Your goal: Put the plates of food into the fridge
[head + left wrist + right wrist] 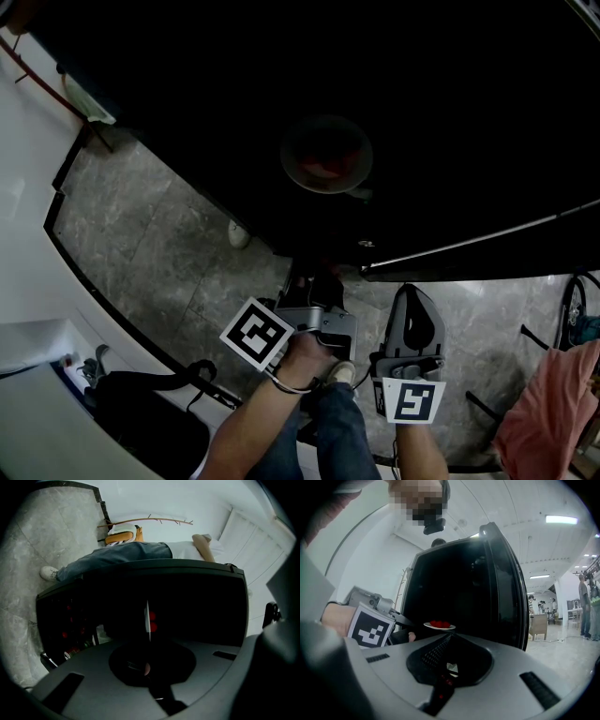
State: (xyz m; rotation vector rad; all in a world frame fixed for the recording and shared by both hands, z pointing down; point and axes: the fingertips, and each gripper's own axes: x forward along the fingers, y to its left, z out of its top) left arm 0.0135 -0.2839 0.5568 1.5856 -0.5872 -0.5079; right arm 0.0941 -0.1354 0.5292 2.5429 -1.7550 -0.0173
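Observation:
A white plate point(439, 626) with red food on it hangs in front of the dark open fridge point(450, 578). My left gripper point(147, 639) comes in from the left and is shut on the plate's rim; in the left gripper view the plate point(147, 619) shows edge-on as a thin white line with the red food point(152, 621) beside it. From the head view the plate point(326, 157) is dim against the black fridge point(422, 84), with the left marker cube point(258, 333) below it. My right gripper point(450, 637) is shut and holds nothing, low and to the right point(410, 314).
The black fridge door point(506, 588) stands open at the right. Grey tiled floor point(150, 244) lies to the left. A black bag point(141, 417) sits low on the left and a pink cloth point(548, 408) on a rack low on the right. People point(583, 602) stand far off.

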